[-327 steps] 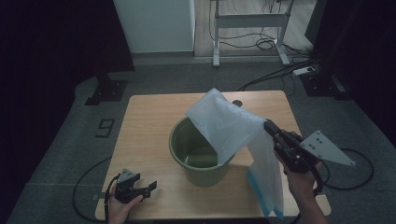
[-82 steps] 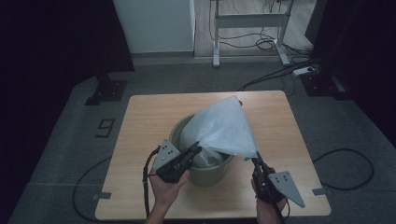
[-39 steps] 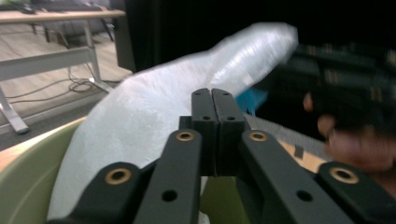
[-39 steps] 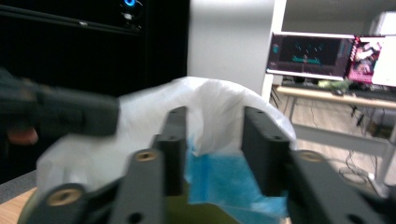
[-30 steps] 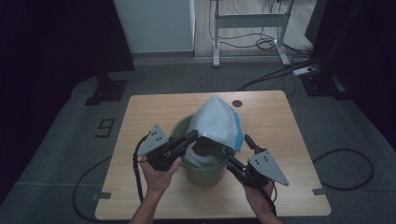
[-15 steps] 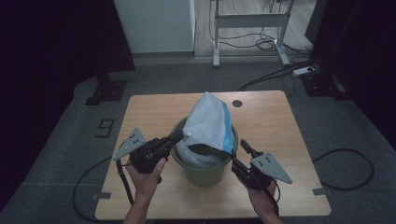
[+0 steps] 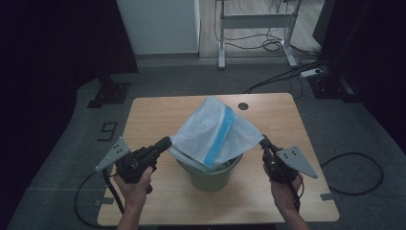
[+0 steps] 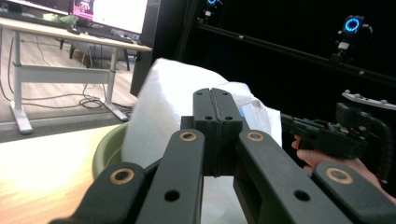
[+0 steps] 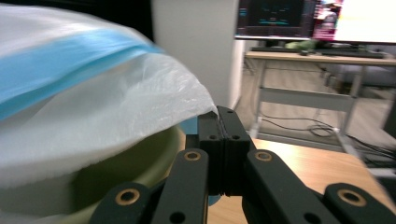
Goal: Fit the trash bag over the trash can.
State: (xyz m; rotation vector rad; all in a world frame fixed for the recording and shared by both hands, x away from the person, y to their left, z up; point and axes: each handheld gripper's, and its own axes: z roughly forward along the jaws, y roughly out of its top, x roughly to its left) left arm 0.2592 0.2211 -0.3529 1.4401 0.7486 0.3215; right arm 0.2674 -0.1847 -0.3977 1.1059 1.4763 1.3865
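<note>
A white plastic bag (image 7: 215,132) with a blue band hangs stretched over a green bucket (image 7: 210,177) on the wooden table (image 7: 158,110). My left gripper (image 7: 165,143) is shut on the bag's left edge, level with the bucket's rim. My right gripper (image 7: 262,140) has just been closing and now pinches the bag's right corner. In the left gripper view the shut jaws of my left gripper (image 8: 215,93) stand before the bag (image 8: 163,107) and the bucket (image 8: 108,149). In the right gripper view the bag (image 9: 116,102) runs into the tips of my right gripper (image 9: 218,112), above the bucket (image 9: 140,172).
A round hole (image 7: 243,106) sits near the table's far edge. Cables (image 7: 354,172) lie on the floor at the right, and a white desk frame (image 7: 258,21) stands beyond the table. Bare wood shows on both sides of the bucket.
Both hands have drawn apart, so the bag is pulled wide and flatter over the bucket. The right gripper has closed on the bag's corner.
</note>
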